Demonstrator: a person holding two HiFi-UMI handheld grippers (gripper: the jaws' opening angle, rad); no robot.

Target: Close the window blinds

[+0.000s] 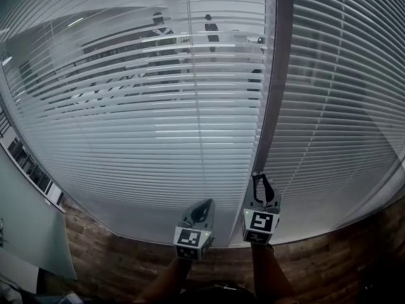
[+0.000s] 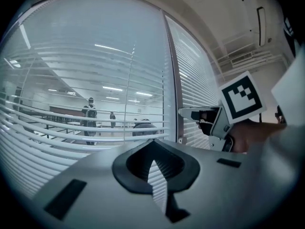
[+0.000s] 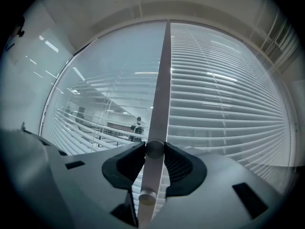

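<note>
Two slatted blinds hang side by side. The left blind (image 1: 145,138) has its slats tilted apart, so a room behind the glass shows through. The right blind (image 1: 342,106) has flat, shut slats. A grey upright post (image 1: 278,75) divides them. My right gripper (image 1: 264,181) points at the post; in the right gripper view its jaws (image 3: 154,149) stand open on either side of a thin grey rod with a round end (image 3: 147,185), which looks like the blind's wand. My left gripper (image 1: 204,205) hovers just left of it, shut and empty (image 2: 152,144).
People (image 1: 159,27) stand in the room beyond the left glass. A wood-patterned floor (image 1: 114,265) runs under the window sill. A pale panel (image 1: 25,227) stands at the far left. My forearms reach up from the bottom edge.
</note>
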